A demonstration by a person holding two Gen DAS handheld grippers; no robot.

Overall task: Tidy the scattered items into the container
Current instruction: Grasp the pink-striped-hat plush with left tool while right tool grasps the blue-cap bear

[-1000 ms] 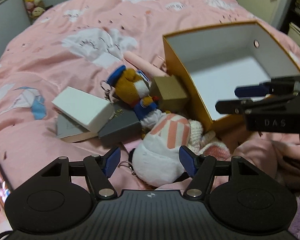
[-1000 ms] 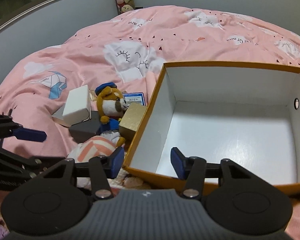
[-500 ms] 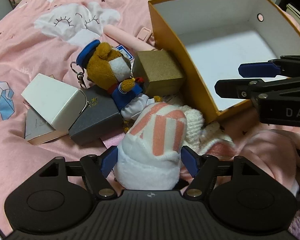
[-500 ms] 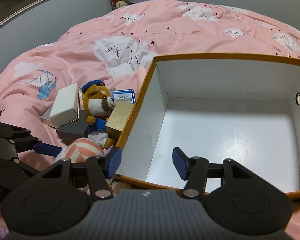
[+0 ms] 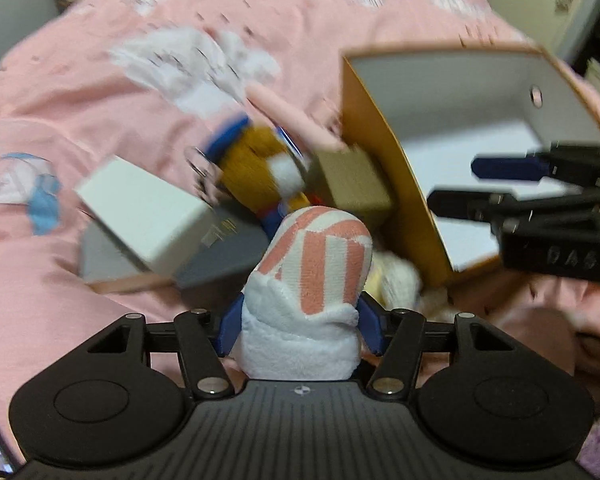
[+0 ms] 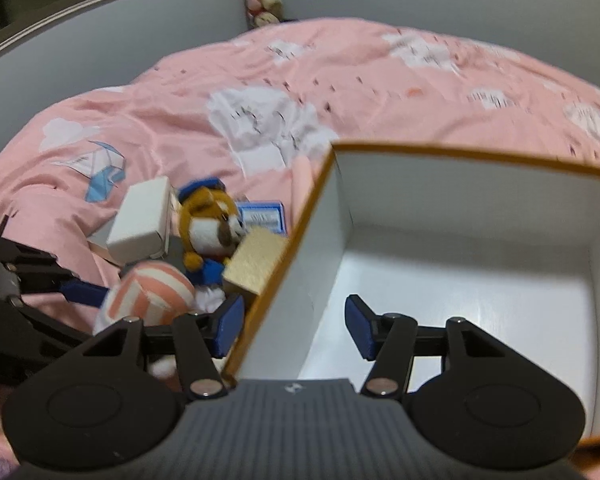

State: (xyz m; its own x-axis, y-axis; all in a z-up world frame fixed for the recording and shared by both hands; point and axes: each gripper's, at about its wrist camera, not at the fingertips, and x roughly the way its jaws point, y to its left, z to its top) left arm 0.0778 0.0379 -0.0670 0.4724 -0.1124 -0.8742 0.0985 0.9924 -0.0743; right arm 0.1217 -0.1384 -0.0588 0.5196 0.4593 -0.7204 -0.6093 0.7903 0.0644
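Both tilted down: my left gripper (image 5: 300,326) jaws closing onto the striped plush (image 5: 312,276); right gripper (image 6: 294,330) jaws wide, straddling the box (image 6: 440,280) wall.

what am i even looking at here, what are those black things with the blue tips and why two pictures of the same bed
Those black things are hand-held grippers: a person carries one in each hand, and each has a camera looking out along its two blue-padded fingers. So the two pictures are the same moment seen from each hand.

The left gripper has just been closing around a white plush with pink stripes, which its pads now squeeze. The right gripper straddles the near wall of the orange box, one finger outside and one inside, not pressing it.

On the pink bedspread beside the box lie a plush dog, a white box, a gold box and a grey box.
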